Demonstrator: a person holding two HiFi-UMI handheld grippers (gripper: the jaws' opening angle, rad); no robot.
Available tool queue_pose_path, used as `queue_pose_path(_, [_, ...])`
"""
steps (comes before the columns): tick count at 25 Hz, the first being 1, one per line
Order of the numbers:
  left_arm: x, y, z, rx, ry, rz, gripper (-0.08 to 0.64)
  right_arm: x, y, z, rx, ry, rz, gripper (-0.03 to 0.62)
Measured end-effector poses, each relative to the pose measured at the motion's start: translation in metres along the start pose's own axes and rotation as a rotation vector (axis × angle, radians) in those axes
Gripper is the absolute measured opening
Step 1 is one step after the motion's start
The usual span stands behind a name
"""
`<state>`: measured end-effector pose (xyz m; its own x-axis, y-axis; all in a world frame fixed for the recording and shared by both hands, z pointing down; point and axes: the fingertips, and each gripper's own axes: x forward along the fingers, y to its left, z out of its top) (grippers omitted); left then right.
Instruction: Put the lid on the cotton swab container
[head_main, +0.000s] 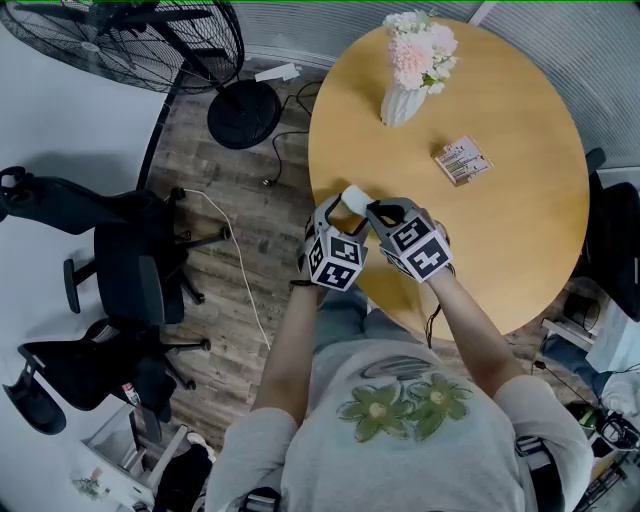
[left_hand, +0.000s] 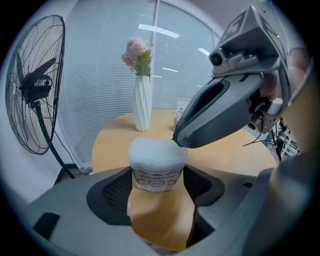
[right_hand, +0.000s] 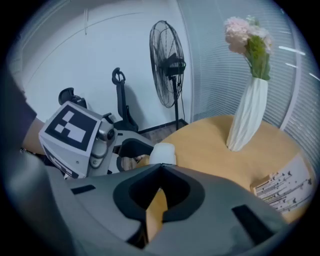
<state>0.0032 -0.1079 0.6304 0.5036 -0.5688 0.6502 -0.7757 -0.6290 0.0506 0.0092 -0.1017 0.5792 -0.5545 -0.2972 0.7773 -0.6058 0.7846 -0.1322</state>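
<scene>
One cotton swab container (left_hand: 157, 175), white lid (left_hand: 158, 151) on, label (left_hand: 156, 181) beneath. I see left gripper (left_hand: 157, 191) fingers (left_hand: 107, 192) pinching container; right gripper (right_hand: 160, 170) fingers (right_hand: 125, 192) pressed together, beside lid.

A round, pale wooden bench (head_main: 520, 200) carries a white ribbed vase of pink flowers (head_main: 402, 100) at its far edge. Just right of the vase and nearer lies a small printed paper packet (head_main: 462, 160). Well nearer than the vase, at the bench rim, the left hand-held gripper (head_main: 335, 213) and right hand-held gripper (head_main: 378, 213) meet at a small white-topped container (head_main: 354, 197). Left of the vase, on the wood-plank floor (head_main: 215, 160), stands a black pedestal fan (head_main: 150, 40).
</scene>
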Motion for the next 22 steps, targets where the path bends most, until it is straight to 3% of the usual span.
queue_pose_path(6, [0.001, 0.001, 0.0, -0.002, 0.005, -0.001, 0.319, 0.007, 0.002, 0.0, -0.169, 0.292, -0.042, 0.002])
queue_pose_path(9, [0.001, 0.001, -0.001, -0.004, 0.012, 0.004, 0.319, 0.007, 0.002, 0.001, -0.175, 0.362, -0.024, 0.002])
queue_pose_path(13, [0.001, -0.002, -0.003, 0.002, 0.036, 0.004, 0.317, 0.005, 0.002, -0.001, -0.129, 0.314, 0.007, 0.002])
queue_pose_path(19, [-0.01, -0.001, -0.005, -0.023, 0.046, 0.03, 0.293, 0.004, 0.003, 0.0, -0.151, 0.21, -0.064, 0.0])
queue_pose_path(22, [-0.021, 0.0, -0.003, -0.034, 0.032, 0.046, 0.293, 0.002, 0.002, 0.001, -0.108, 0.124, -0.086, 0.0])
